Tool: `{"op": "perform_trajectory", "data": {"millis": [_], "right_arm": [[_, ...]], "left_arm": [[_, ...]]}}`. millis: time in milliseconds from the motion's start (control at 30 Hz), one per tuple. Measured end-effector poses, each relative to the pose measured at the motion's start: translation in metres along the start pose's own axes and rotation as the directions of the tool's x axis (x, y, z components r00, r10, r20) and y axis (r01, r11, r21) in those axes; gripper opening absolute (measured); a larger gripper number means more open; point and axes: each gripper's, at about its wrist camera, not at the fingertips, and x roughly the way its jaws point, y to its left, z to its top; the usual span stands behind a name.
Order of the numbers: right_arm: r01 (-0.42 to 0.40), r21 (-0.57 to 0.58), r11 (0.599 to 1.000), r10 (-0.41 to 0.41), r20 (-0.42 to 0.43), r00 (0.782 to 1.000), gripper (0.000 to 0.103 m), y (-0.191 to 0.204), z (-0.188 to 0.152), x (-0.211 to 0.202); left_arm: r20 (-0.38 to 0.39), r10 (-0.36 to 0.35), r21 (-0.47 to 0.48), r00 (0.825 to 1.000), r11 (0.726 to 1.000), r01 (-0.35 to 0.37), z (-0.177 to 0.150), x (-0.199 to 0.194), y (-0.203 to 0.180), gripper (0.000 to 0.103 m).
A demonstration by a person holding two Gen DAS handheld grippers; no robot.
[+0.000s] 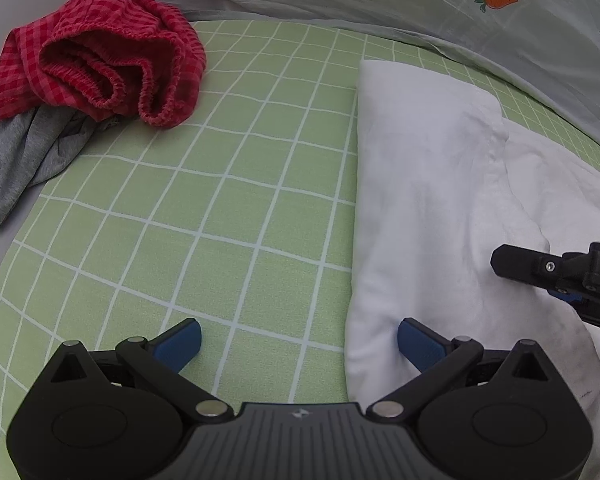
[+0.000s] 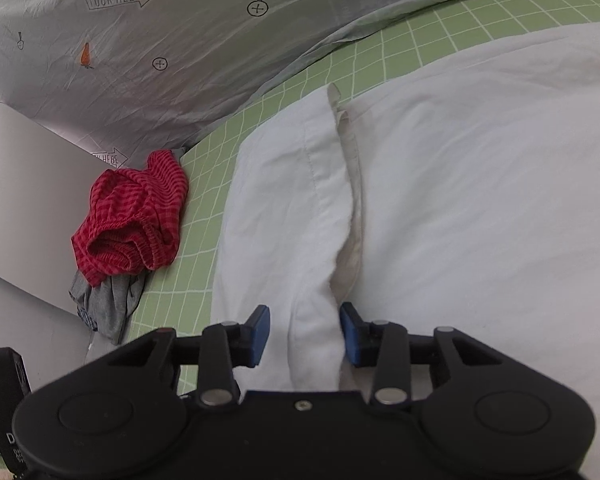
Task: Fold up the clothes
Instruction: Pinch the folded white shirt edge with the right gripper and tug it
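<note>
The left gripper (image 1: pixel 299 344) hangs low over the green checked sheet (image 1: pixel 228 200) with its jaws spread wide and nothing between them. Its left blue pad sits over bare sheet, while the right blue pad (image 1: pixel 420 342) lies against the near edge of the white garment (image 1: pixel 432 208); whether it presses into the cloth cannot be told. Just to the right of this gripper, the black finger of the right gripper (image 1: pixel 540 270) reaches in over the same white cloth.

From its own camera, the right gripper (image 2: pixel 304 336) has its jaws partly parted, and a raised fold of the white garment (image 2: pixel 312 240) runs up between the two blue pads (image 2: pixel 350 334). The right pad touches the fold; the left pad stands a little clear of it, so the cloth is straddled and not pinched. Beyond the fingertips the fold continues away as a stitched hem, with the broad white body of the garment spreading to the right.

Farther off and to the left, a crumpled red checked garment (image 1: pixel 100 48) rests on top of a grey garment (image 1: pixel 24 156) at the sheet's edge. Behind everything lies a pale printed quilt (image 2: pixel 180 40) with arrows and carrots.
</note>
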Motion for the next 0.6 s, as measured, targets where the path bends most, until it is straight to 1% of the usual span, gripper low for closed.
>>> {"op": "perform_trajectory", "data": {"millis": [33,100,133,167,267,333,400,467,533,600], "right_arm": [[0.000,0.006,1.000,0.000,0.005,1.000,0.024,-0.001,0.000,-0.002],[0.014,-0.015,1.000,-0.013,0.042,0.999,0.021,0.001,-0.002,-0.011],[0.021,-0.027,0.999,-0.019,0.061,0.998,0.017,0.002,-0.003,-0.016],[0.022,-0.046,0.999,-0.018,0.086,0.996,0.010,0.004,-0.002,-0.024],[0.025,-0.104,0.994,-0.009,0.145,0.989,0.010,0.010,0.000,-0.048],[0.058,-0.169,0.984,-0.026,0.183,0.983,0.010,0.016,-0.001,-0.065],[0.082,-0.180,0.980,-0.043,0.214,0.976,0.010,0.016,-0.001,-0.080],[0.102,-0.164,0.981,-0.061,0.238,0.969,0.010,0.011,-0.002,-0.093],[0.129,-0.129,0.983,-0.097,0.232,0.968,0.010,-0.003,-0.006,-0.095],[0.159,-0.084,0.984,-0.138,0.213,0.967,0.010,-0.019,-0.011,-0.092]], "left_arm": [[-0.007,0.001,-0.004,1.000,1.000,-0.001,0.001,0.000,0.000,0.103],[-0.008,0.004,0.009,1.000,1.000,-0.003,0.004,-0.001,-0.002,0.103],[-0.005,0.005,0.020,1.000,1.000,-0.005,0.005,-0.002,-0.003,0.103],[0.002,0.004,0.035,1.000,0.999,-0.004,0.006,-0.004,-0.005,0.103],[0.039,-0.023,0.089,0.999,0.996,0.019,0.009,-0.016,-0.020,0.103],[0.058,-0.041,0.124,0.997,0.992,0.033,0.011,-0.023,-0.032,0.103],[0.070,-0.062,0.159,0.996,0.986,0.050,0.010,-0.029,-0.045,0.103],[0.064,-0.080,0.191,0.995,0.979,0.067,0.007,-0.029,-0.055,0.103],[0.043,-0.084,0.213,0.996,0.974,0.073,0.002,-0.025,-0.063,0.103],[0.005,-0.073,0.226,0.997,0.972,0.070,-0.005,-0.017,-0.068,0.103]]}}
